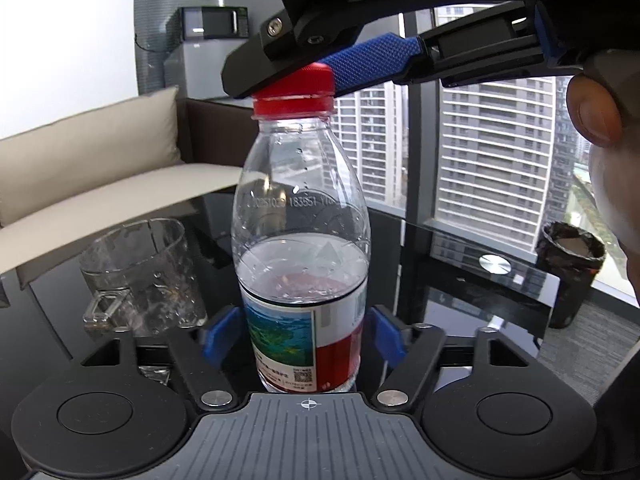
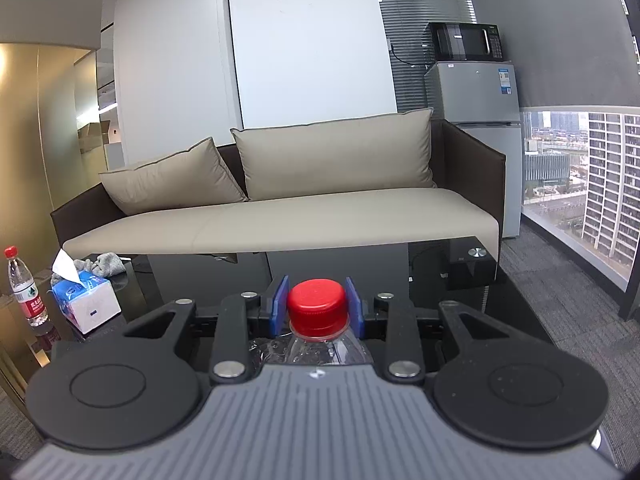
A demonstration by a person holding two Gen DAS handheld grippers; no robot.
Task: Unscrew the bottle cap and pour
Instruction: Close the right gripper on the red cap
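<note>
- Bottles: I count two. One clear plastic water bottle (image 1: pixel 300 240) with a red screw cap (image 2: pixel 317 306) and a green-and-red label stands upright on the dark glass table (image 1: pixel 460 280), roughly half full. A second, red-capped spare bottle (image 2: pixel 26 286) stands well apart at nine o'clock in my right wrist view.
- Grippers: two, each with a pair of blue pads.
- My left gripper (image 1: pixel 302 338) brackets the labelled lower body of the water bottle. Its jaws stand apart: a thin gap shows between each blue pad (image 1: pixel 218 334) and the bottle wall, so I read no squeeze there.
- My right gripper (image 2: pixel 317 304) is clamped on the red screw cap, one blue pad pressed to each side. From the left wrist view it reaches in from one o'clock, over the bottle top.
- Cap: one, seated on the neck above its red ring.
- Glass: one clear handled glass mug (image 1: pixel 140 276) on the table at nine o'clock of the bottle, just beside it, upright. I cannot tell whether it holds any liquid.
- Tissue box: one blue-and-white tissue box (image 2: pixel 86 302) near the spare bottle, a sheet sticking up.
- Sofa: one beige sofa (image 2: pixel 280 224) with two cushions at twelve o'clock beyond the table.
- Bin: one black-lined waste bin (image 1: pixel 568 272) at three o'clock on the floor.
- Thumb (image 1: pixel 594 110) of a person's hand shows at two o'clock, behind the right gripper.
</note>
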